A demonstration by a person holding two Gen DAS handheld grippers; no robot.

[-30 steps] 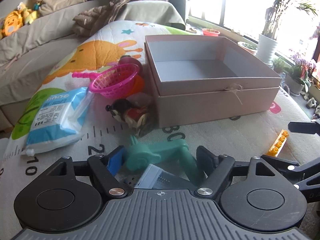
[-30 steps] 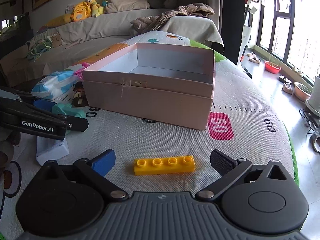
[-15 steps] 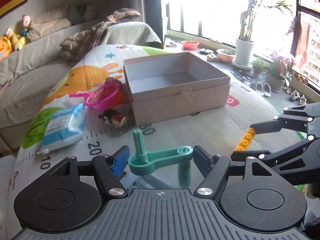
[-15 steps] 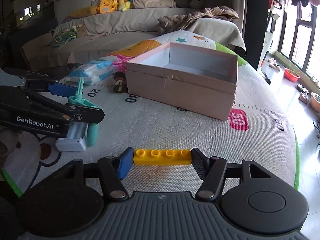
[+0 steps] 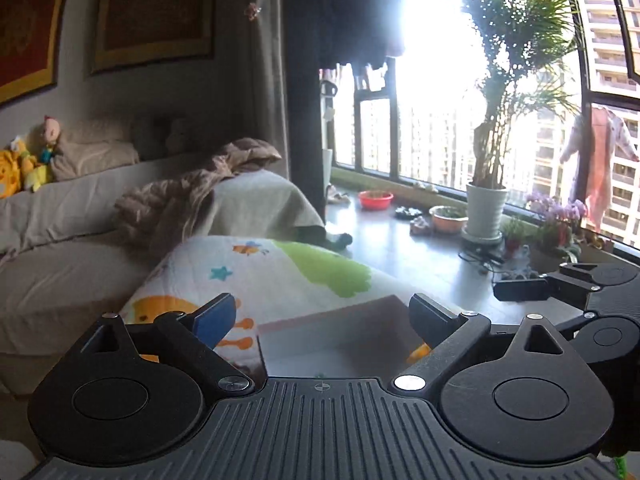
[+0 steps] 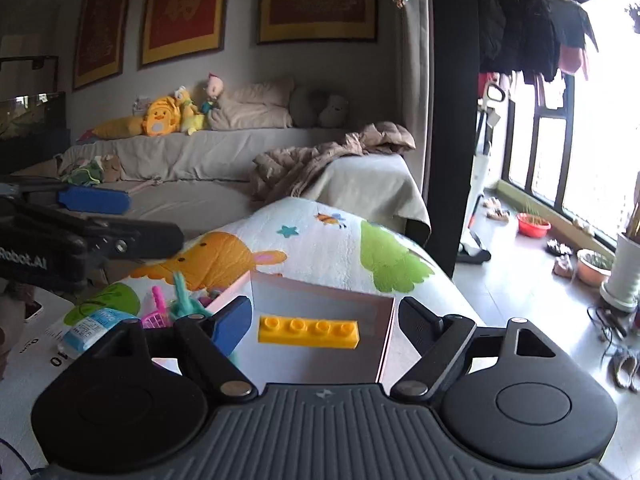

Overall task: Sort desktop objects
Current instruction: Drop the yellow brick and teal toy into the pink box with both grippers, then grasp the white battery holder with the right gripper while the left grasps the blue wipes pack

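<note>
Now free of both opening tools (image 6: pixel 324 316): yellow brick (image 6: pixel 308 333), green crank (image 6: pixel 185 300).

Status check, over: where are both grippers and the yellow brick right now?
Both grippers over the pink box, jaws opening. Right gripper open, yellow brick loose between its fingers, above the box interior. Left gripper open, nothing between. Nothing blocking.

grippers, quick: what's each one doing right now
Left tool: opening, nothing between its fingers.
Right tool: opening, yellow brick between the fingers, pads off it, over the box.
</note>
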